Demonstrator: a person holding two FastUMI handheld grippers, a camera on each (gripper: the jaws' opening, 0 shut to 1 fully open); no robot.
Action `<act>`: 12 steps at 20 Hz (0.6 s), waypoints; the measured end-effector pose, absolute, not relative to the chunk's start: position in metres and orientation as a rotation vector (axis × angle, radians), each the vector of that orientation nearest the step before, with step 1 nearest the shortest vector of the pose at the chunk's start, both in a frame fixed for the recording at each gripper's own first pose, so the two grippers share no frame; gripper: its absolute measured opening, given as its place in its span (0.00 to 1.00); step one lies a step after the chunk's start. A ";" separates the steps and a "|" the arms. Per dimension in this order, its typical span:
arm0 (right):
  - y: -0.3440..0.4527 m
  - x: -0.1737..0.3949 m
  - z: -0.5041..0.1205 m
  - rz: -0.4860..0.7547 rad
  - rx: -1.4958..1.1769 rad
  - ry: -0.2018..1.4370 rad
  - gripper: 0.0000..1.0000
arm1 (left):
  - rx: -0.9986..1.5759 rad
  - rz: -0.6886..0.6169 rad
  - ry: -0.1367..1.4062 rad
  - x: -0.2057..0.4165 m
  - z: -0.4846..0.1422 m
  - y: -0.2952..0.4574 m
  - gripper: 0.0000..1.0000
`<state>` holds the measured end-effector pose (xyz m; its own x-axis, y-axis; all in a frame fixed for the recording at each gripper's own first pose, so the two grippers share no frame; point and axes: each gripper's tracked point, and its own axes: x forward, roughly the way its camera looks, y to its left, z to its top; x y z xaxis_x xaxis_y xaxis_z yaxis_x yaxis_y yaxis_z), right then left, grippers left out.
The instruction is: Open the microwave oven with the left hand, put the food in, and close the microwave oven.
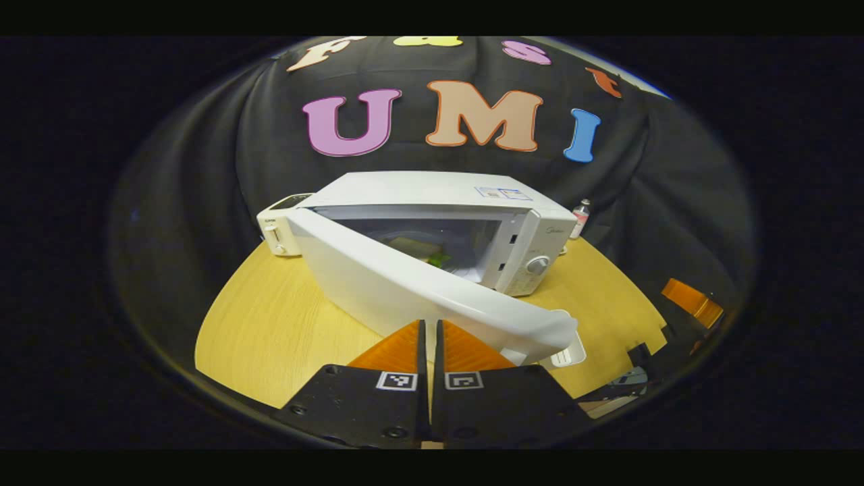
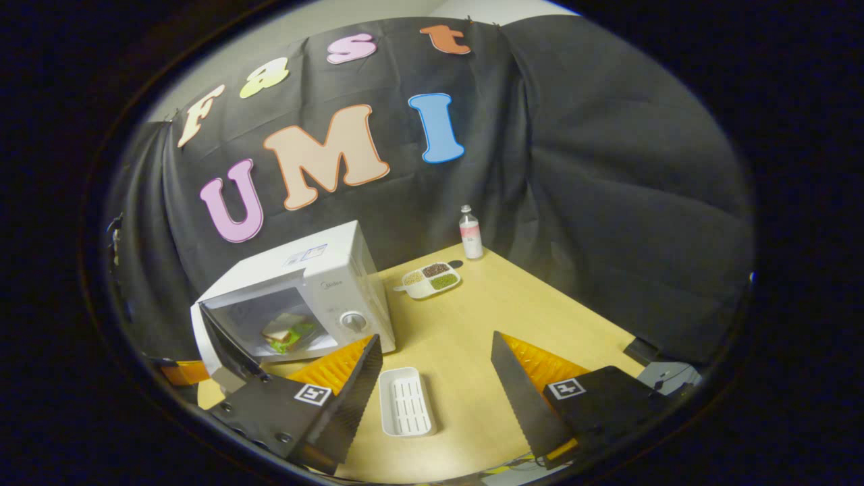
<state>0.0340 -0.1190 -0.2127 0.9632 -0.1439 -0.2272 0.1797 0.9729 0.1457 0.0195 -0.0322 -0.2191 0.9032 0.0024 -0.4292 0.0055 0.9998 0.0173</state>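
Note:
The white microwave [image 1: 432,190] stands on the wooden table with its door [image 1: 405,287] swung partly open towards me. My left gripper [image 1: 430,327] is shut with nothing between its fingers, and its tips sit right at the door's outer face. Inside the cavity lies the food, a sandwich with green filling [image 2: 287,331], also glimpsed past the door as the food [image 1: 437,258]. In the right gripper view the microwave [image 2: 331,277] is at the left, its door [image 2: 223,344] hanging open. My right gripper [image 2: 435,354] is open and empty above the table, right of the microwave.
A white empty tray [image 2: 405,403] lies on the table between the right gripper's fingers. A divided dish of grains [image 2: 432,278] and a small bottle [image 2: 470,233] stand at the back. A white toaster [image 1: 280,228] sits left of the microwave.

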 end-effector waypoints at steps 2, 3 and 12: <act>-0.124 0.033 -0.214 -0.162 0.170 0.220 1.00 | 0.001 -0.022 0.441 0.030 -0.219 -0.045 0.01; -0.127 0.033 -0.216 -0.163 0.171 0.223 1.00 | -0.011 -0.041 0.440 0.036 -0.219 -0.052 0.01; -0.147 0.035 -0.211 -0.187 0.173 0.209 1.00 | 0.000 -0.122 0.405 0.083 -0.209 -0.079 0.01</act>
<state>0.0348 -0.1467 -0.2109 0.9610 -0.1661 -0.2210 0.2018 0.9678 0.1503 0.0825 -0.0791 -0.2092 0.9118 -0.1183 -0.3933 0.1181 0.9927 -0.0247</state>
